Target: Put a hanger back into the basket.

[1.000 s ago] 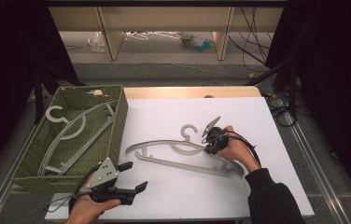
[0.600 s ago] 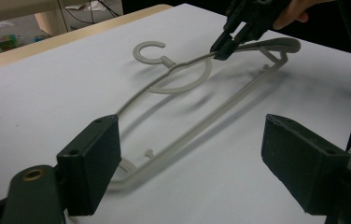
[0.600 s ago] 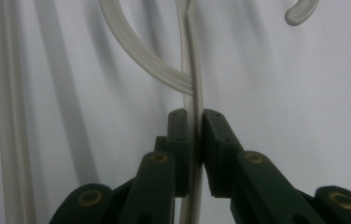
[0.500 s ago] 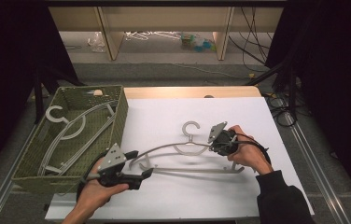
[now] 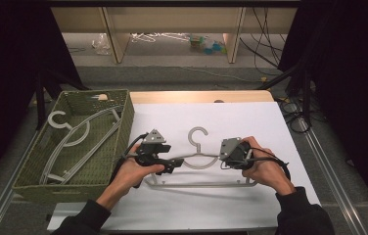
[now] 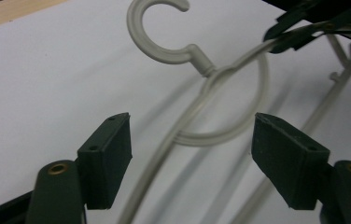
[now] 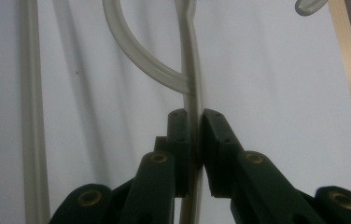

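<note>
Currently I find the grey hanger [image 5: 199, 161] lying on the white desk [image 5: 270, 122], just right of the green basket [image 5: 123, 117], which holds more hangers [image 5: 74, 142]. My right claw [image 7: 196, 140] is clamped on the hanger's thin shoulder arm, near the looped neck. My left claw [image 6: 192, 154] stands wide astride the other shoulder arm; its jaws have just been closing, with the arm between them, though the pads [image 6: 108, 154] are not yet pressing it.
</note>
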Motion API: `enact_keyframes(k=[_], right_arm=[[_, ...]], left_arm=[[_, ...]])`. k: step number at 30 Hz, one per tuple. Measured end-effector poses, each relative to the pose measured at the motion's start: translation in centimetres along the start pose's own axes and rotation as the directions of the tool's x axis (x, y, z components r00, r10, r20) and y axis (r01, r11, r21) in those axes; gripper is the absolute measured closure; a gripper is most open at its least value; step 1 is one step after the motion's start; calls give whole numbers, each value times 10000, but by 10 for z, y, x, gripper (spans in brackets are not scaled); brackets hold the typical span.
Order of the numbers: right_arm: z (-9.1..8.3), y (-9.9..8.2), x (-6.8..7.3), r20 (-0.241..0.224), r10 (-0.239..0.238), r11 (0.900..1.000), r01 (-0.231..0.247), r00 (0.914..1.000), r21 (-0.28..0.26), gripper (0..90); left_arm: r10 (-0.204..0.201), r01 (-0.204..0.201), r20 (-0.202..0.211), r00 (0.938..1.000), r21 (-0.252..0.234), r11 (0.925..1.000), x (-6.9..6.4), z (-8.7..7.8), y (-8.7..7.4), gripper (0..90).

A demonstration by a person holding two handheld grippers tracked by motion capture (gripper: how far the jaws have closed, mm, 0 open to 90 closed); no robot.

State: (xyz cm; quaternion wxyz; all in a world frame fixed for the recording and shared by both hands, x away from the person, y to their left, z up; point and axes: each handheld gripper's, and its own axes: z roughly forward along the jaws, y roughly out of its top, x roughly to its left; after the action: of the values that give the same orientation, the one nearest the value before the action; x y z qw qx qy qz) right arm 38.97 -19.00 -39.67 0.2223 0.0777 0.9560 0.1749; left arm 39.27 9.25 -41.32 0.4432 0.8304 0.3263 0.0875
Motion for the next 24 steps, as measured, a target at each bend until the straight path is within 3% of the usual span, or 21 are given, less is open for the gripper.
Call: enact_keyframes(k=[2, 5, 7, 15, 18, 20, 22, 24], right_arm=[[-3, 1, 2, 15, -96, 9999, 96, 10000, -90, 822], [-7, 3, 6, -55, -98, 9996, 96, 9999, -268, 821], [-8, 4, 8, -115, -122, 9993, 118, 9999, -355, 821], [-12, 9, 12, -236, -306, 9976, 290, 9993, -630, 820], [-13, 9, 14, -265, -243, 9976, 225, 9994, -649, 820], [-14, 9, 13, -253, -359, 9967, 339, 9990, -739, 819], [-14, 9, 13, -229, -343, 9965, 325, 9991, -764, 819], [-14, 9, 13, -255, -359, 9959, 337, 9990, -837, 816]], left_arm=[[-145, 145, 79, 9999, 76, 9999, 4, 7, 1, 325], [55, -75, 338, 9994, 578, 9983, 9, 14, 2, 328], [-34, 12, 490, 9988, 443, 9990, 9, 16, 2, 353], [687, -801, 1311, 9890, 837, 9933, 0, 30, 0, 456], [845, -957, 1315, 9877, 810, 9921, -3, 34, 2, 540], [1016, -1142, 1548, 9827, 745, 9907, -5, 34, 4, 613], [1558, -1689, 1541, 9757, 757, 9827, -8, 33, 6, 684], [1661, -1798, 1510, 9745, 823, 9803, -12, 28, 7, 707]])
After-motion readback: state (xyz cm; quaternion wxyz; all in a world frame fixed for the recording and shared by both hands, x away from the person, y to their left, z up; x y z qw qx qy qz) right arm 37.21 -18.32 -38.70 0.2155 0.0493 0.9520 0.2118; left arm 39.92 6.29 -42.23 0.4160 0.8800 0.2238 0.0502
